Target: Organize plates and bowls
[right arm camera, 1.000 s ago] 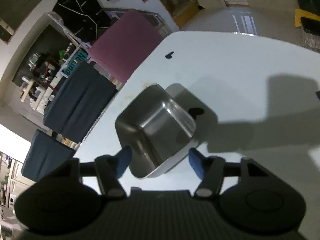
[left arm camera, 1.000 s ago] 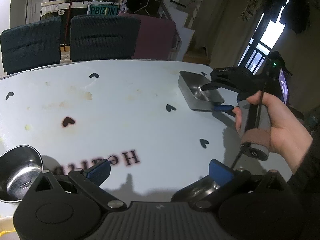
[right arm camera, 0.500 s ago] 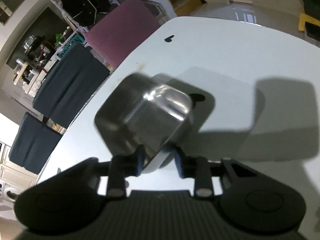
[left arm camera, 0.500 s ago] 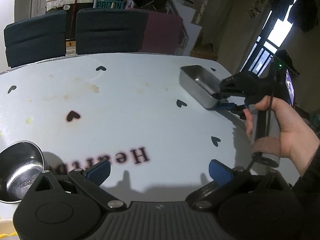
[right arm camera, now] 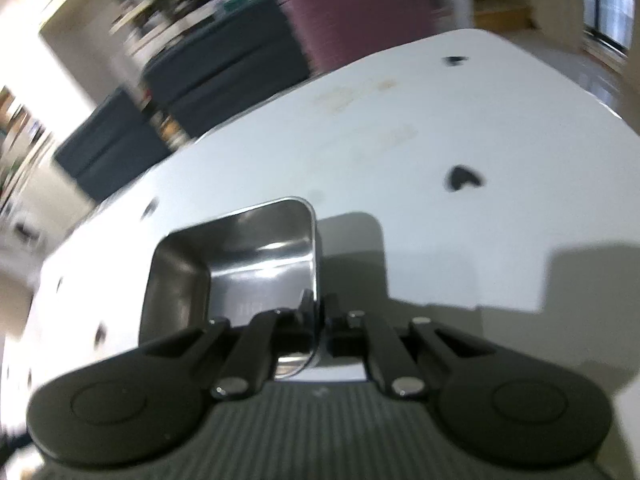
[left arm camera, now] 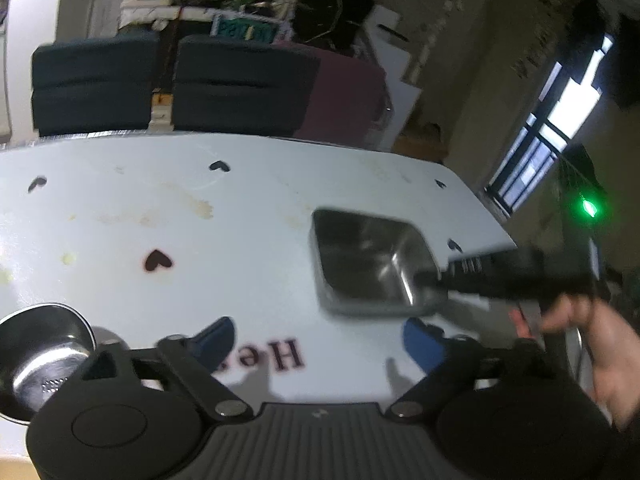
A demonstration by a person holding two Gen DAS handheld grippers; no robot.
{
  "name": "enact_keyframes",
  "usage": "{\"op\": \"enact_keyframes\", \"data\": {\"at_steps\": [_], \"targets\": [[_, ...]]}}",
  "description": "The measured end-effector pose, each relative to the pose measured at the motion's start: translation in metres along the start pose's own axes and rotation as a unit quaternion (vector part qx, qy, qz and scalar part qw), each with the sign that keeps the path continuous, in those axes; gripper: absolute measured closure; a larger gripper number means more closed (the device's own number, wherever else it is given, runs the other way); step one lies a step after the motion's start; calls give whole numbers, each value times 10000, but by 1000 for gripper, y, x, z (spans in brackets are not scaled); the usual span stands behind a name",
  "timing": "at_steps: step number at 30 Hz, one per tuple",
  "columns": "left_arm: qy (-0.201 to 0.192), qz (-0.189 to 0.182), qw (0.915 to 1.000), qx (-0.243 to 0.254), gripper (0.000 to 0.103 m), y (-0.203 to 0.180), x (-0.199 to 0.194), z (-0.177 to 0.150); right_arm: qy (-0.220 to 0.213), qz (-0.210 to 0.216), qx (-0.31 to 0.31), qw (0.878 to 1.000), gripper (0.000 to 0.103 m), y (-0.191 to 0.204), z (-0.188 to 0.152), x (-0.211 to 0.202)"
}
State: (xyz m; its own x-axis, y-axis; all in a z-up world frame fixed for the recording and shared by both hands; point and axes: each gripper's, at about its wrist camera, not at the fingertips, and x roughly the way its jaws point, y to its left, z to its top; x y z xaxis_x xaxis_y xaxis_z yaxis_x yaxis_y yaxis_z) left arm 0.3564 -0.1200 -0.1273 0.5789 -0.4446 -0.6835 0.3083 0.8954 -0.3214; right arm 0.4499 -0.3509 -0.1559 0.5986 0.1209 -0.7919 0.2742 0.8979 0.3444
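A square steel dish [left arm camera: 370, 264] hangs over the white table [left arm camera: 240, 232], held by its right rim. My right gripper [right arm camera: 319, 312] is shut on that rim, and the dish [right arm camera: 240, 264] fills the middle of the right wrist view. The right gripper also shows in the left wrist view [left arm camera: 434, 278]. My left gripper [left arm camera: 316, 340] is open and empty, low over the table's near edge. A round steel bowl [left arm camera: 40, 356] sits just left of the left gripper.
The table has black heart marks, some stains and printed letters [left arm camera: 272, 356]. Dark blue chairs [left arm camera: 168, 84] and a maroon chair [left arm camera: 348, 100] stand at the far edge. A window [left arm camera: 560, 128] is at right.
My right gripper closed on the dish's rim, lifted it and carried it toward the table's middle and the left gripper. The left gripper stayed open and shifted slightly.
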Motion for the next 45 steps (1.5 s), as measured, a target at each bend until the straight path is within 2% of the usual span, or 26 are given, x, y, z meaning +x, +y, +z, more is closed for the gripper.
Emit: {"op": "enact_keyframes", "data": {"at_steps": [2,5,8,10,12,14,21,27,35,45], "targets": [[25,36,9998,-214,28,6,9,5,164,145,-271,9994,98,8,-6,-1],[81,186,9994,-283,43,12,21,9,368,280,-714,9964,98,25,-15,-2],[253,349,9985,-339,49,16,31,7,494,365,-903,9940,98,36,-24,-5],[345,392,9980,-367,59,18,36,6,516,366,-1001,9930,99,40,-26,-7],[397,450,9975,-369,79,19,39,5,523,348,-1097,9920,99,43,-28,-8],[439,506,9971,-350,89,20,42,5,528,350,-1107,9918,99,45,-21,0],[466,531,9969,-335,94,19,41,5,492,310,-1200,9911,99,51,-25,0],[41,475,9985,-269,94,8,14,14,301,328,-1249,9912,99,54,-30,-15],[-416,310,9985,-187,94,-14,-40,14,-266,577,-1225,9904,99,57,-38,-71],[-695,112,9974,-148,94,-37,-106,-11,-798,485,-1277,9874,99,65,-71,-150]]}}
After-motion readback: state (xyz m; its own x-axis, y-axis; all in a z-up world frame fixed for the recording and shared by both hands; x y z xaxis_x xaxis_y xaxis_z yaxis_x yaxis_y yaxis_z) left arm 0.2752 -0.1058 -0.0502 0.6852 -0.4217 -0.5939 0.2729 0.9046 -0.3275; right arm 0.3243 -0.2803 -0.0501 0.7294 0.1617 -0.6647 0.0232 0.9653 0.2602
